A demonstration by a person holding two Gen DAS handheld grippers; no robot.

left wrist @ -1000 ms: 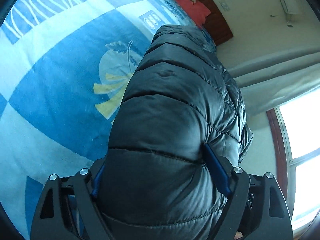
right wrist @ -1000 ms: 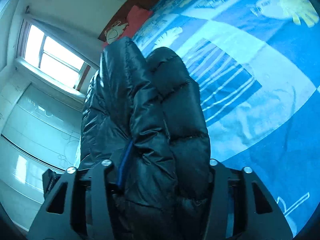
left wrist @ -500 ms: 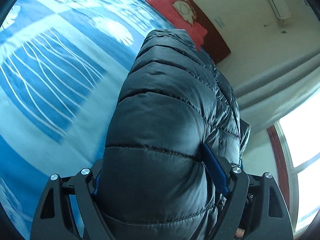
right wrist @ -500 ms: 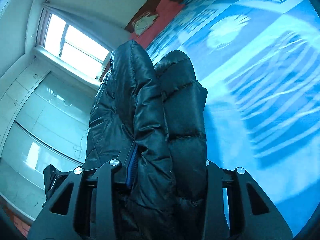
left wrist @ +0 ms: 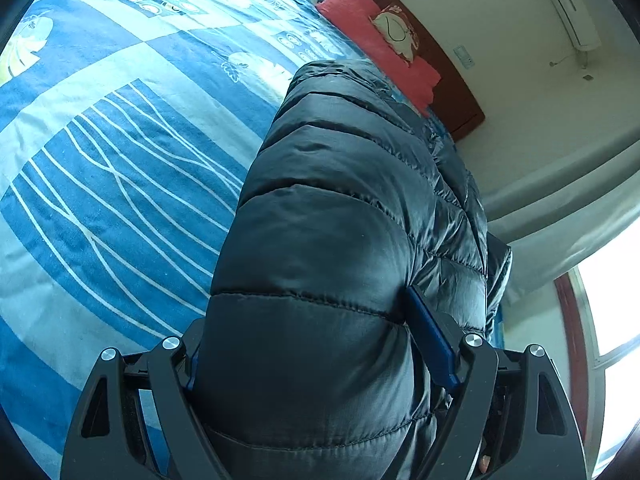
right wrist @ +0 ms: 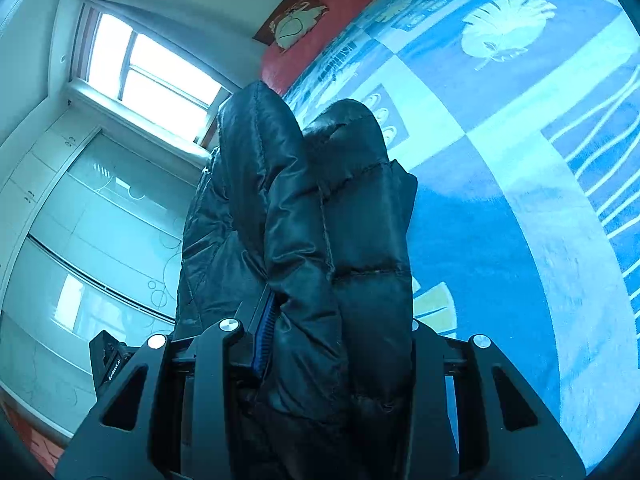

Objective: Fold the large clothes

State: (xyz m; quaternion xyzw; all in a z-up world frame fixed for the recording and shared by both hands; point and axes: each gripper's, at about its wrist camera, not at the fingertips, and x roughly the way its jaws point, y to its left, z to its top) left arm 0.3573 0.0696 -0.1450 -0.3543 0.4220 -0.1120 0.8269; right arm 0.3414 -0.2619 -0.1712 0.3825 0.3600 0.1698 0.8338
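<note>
Nearest the left wrist camera, the left gripper (left wrist: 320,344) is clamped on a thick quilted fold of the dark puffer jacket (left wrist: 340,240). Its jaws stand wide apart, and the blue pads (left wrist: 432,340) press into the padding on either side. The bulk of the jacket fills the space between the fingers and bulges over them, hiding the fingertips. From the grip the jacket runs straight away from the camera, its long axis along the gripper's line, its stitched seams crossing that line, and its far end points toward the head of the bed.

In the right wrist view, the right gripper (right wrist: 336,328) grips a narrower bunch of the same jacket (right wrist: 320,240). Two padded folds are squeezed side by side between its fingers, and a blue pad (right wrist: 266,328) shows at the left fold. This bunch also rises straight ahead of the camera and blocks the middle of the view.

Beyond the jacket spreads the blue patterned bedspread (left wrist: 120,160), with leaf and line prints. The pictures do not show whether the jacket's far end touches it. At the far edge of the bed lies a red pillow (left wrist: 380,48) against a dark wooden headboard (left wrist: 452,92). Farther off are a window (right wrist: 152,72) and pale wardrobe doors (right wrist: 100,220).
</note>
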